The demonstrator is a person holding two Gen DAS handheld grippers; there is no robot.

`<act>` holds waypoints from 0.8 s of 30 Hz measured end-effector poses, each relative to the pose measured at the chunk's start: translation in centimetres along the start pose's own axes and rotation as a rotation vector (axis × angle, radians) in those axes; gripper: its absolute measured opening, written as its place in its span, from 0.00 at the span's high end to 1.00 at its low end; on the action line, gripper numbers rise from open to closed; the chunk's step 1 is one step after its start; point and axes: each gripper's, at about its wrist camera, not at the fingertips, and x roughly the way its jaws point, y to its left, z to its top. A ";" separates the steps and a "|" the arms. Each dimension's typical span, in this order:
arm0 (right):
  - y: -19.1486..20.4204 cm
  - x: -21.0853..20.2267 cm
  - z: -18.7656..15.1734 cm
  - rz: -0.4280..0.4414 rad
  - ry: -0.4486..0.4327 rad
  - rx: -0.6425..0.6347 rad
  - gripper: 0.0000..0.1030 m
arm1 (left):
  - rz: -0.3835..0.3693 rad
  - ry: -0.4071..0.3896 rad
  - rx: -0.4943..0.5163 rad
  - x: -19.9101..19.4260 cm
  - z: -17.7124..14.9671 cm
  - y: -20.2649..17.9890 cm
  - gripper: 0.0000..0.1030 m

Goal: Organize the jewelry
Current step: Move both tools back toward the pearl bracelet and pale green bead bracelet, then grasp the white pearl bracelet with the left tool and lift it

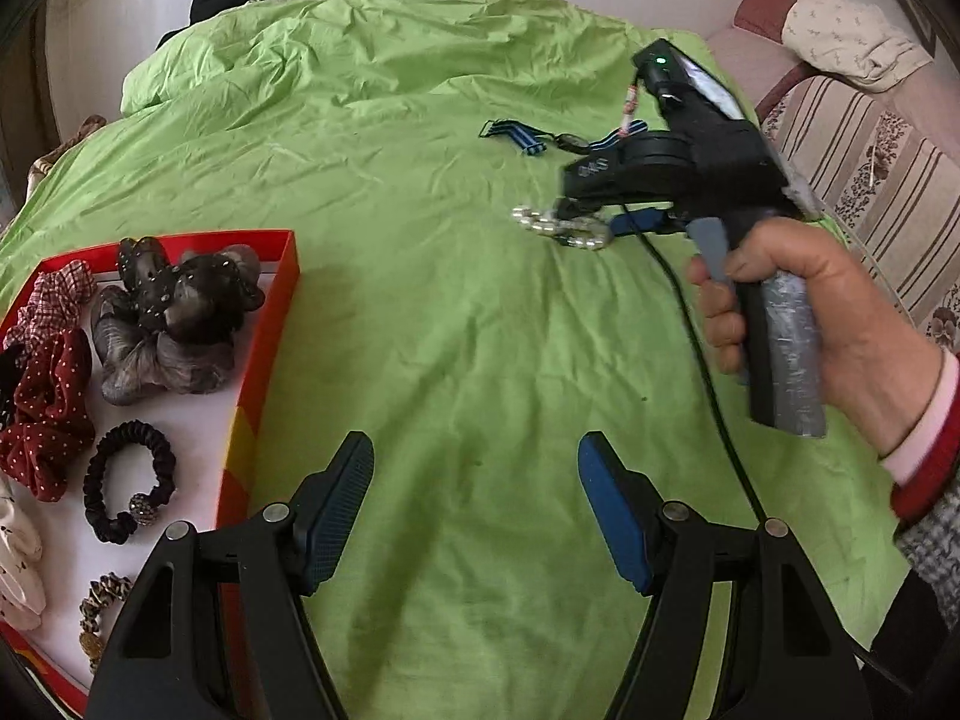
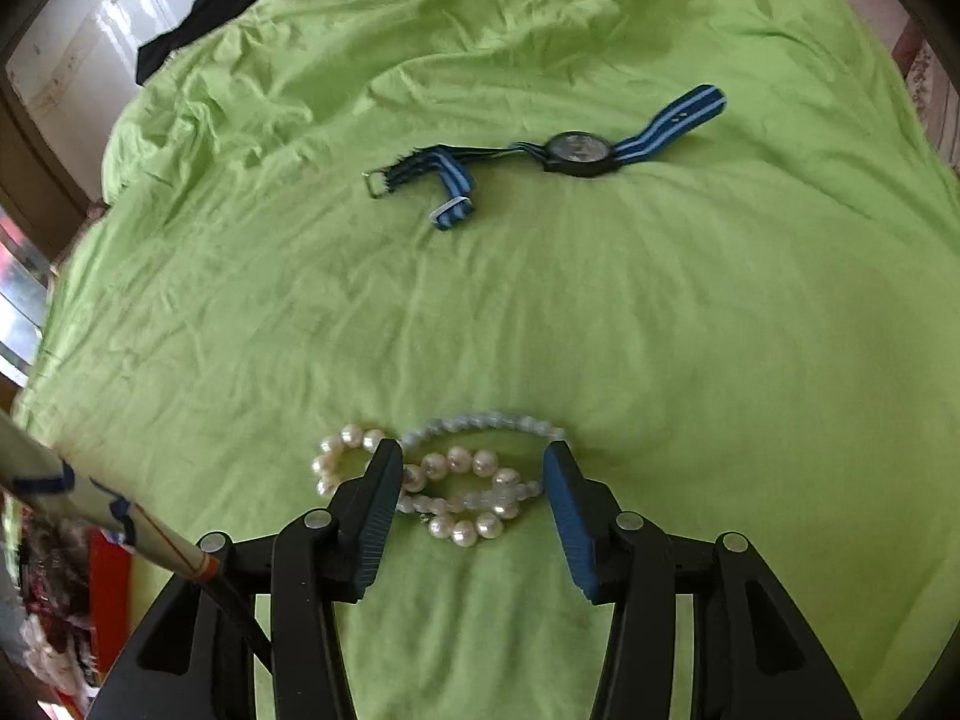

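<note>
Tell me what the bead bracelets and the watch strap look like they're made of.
The bracelets: glossy cream round beads, apparently pearl or imitation; one strand paler bluish, perhaps glass. The watch strap: matte woven fabric, blue striped, with frayed ends.

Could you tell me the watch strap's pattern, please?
Blue with light-blue stripes, clearest in the right wrist view.

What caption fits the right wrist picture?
Open right gripper straddles pearl bracelets on the green sheet, watch beyond.
</note>
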 end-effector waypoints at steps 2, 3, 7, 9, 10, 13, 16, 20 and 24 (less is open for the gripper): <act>-0.8 -0.1 -0.5 -0.073 0.041 -0.014 0.77 | 0.000 0.005 -0.005 0.0 -0.1 0.4 0.32; -1.6 -0.3 -1.0 -0.079 0.057 -0.017 0.78 | -0.003 0.007 -0.013 0.0 -0.1 0.5 0.32; -5.1 -2.9 -3.3 -0.124 0.064 0.021 0.84 | -0.012 0.002 -0.028 -0.4 -0.3 0.7 0.32; -7.6 -3.9 -5.1 -0.132 0.090 0.052 0.87 | -0.009 -0.001 -0.026 -0.6 -0.6 0.5 0.32; -8.6 -4.5 -6.0 -0.130 0.093 0.061 0.87 | -0.009 0.001 -0.023 -0.7 -0.8 0.3 0.32; -11.2 -7.2 -9.2 -0.167 0.088 0.070 0.87 | -0.016 0.016 -0.017 -0.7 -1.4 -0.2 0.32; -12.3 -9.4 -11.5 -0.230 0.057 0.034 0.83 | -0.061 0.061 -0.061 -0.5 -1.1 -0.5 0.32; -14.0 -10.4 -12.0 -0.057 -0.015 0.128 0.72 | -0.121 0.087 -0.166 -0.1 1.2 -0.7 0.32; -14.5 -10.2 -10.5 0.094 -0.075 0.193 0.72 | -0.153 0.126 -0.242 2.7 5.7 -1.5 0.32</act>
